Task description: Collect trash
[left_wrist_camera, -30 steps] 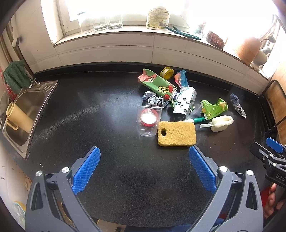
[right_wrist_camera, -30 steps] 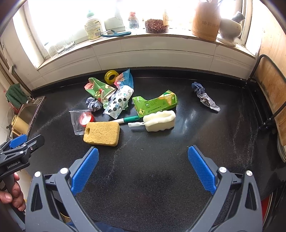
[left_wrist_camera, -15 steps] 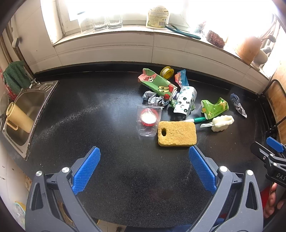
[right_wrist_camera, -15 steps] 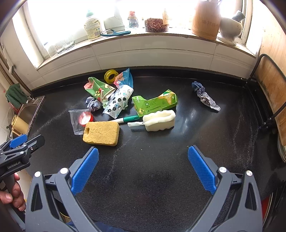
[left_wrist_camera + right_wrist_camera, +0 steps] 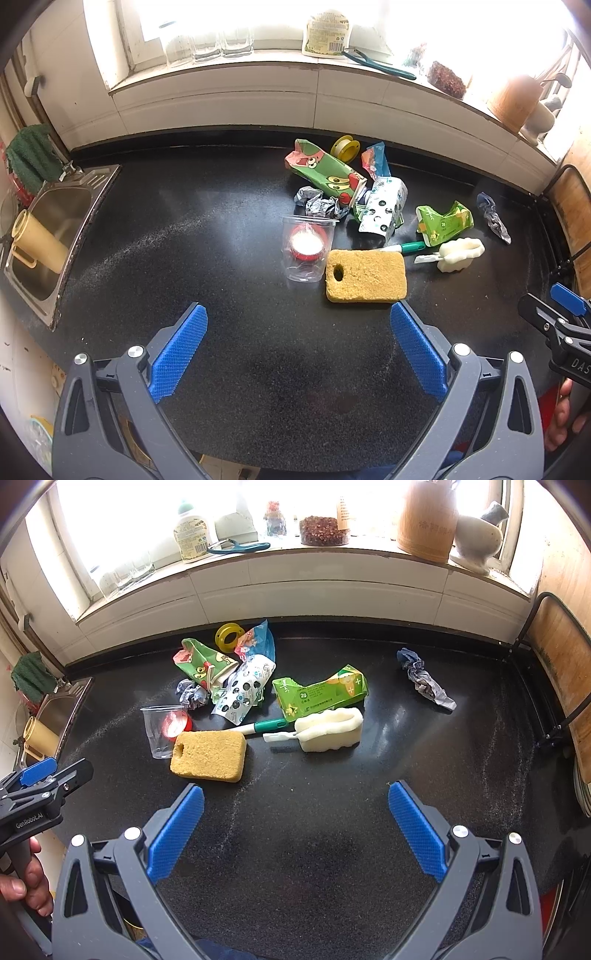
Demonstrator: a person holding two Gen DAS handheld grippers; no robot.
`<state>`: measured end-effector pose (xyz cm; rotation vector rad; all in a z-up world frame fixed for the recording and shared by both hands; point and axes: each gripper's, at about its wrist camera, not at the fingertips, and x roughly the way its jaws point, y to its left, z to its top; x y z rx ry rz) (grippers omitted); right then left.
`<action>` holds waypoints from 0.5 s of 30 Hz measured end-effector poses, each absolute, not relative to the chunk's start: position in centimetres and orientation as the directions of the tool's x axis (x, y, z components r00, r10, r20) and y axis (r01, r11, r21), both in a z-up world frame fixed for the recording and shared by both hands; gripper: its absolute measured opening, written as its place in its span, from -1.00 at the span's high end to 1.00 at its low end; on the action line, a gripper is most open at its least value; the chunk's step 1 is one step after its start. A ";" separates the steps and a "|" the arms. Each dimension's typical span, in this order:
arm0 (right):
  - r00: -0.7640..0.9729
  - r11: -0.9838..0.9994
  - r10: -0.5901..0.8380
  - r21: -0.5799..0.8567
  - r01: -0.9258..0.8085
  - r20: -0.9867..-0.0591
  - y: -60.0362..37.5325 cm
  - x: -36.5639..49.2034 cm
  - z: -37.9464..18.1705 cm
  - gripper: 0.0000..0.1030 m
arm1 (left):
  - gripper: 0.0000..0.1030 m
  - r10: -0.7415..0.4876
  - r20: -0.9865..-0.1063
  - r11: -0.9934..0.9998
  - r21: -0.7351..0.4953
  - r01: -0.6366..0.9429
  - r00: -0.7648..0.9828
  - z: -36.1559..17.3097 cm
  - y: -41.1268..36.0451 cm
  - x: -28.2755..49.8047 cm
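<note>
Hovering: left gripper [image 5: 298,338] and right gripper [image 5: 295,814] hang over the black desk [image 5: 332,830], blue fingers [image 5: 176,832] spread wide, holding nothing.
Trash: green cartoon carton [image 5: 201,664], spotted carton [image 5: 243,688], green wrapper [image 5: 319,693] printed "20", and foil ball [image 5: 191,695] cluster mid-desk; a crumpled wrapper [image 5: 424,679] lies well apart, right.
Nearby: clear cup [image 5: 161,729] on its side touches the yellow sponge [image 5: 208,755]; white brush [image 5: 325,729] just beside.
Writing: "GenRobot.AI" on the left gripper's body; "DAS" on the right's.

"GenRobot.AI" on left gripper [image 5: 31,814], perhaps "20" on green carton [image 5: 319,696]
</note>
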<state>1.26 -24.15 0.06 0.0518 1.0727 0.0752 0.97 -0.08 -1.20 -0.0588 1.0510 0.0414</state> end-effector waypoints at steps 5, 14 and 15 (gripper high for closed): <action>0.468 0.996 0.088 0.081 -0.037 -0.879 -24.3 1.5 -0.3 -0.89 | -0.88 0.003 -0.872 0.998 -0.030 -0.060 0.489 -1.6 -0.1 1.2; 0.462 0.994 0.105 0.097 -0.040 -0.880 -25.0 3.2 -2.1 -0.89 | -0.88 -0.018 -0.882 0.998 -0.040 -0.038 0.471 -2.9 -0.5 2.7; 0.463 0.994 0.107 0.099 -0.041 -0.880 -25.1 3.4 -2.4 -0.89 | -0.88 -0.024 -0.880 0.999 -0.041 -0.026 0.474 -3.1 -0.6 3.0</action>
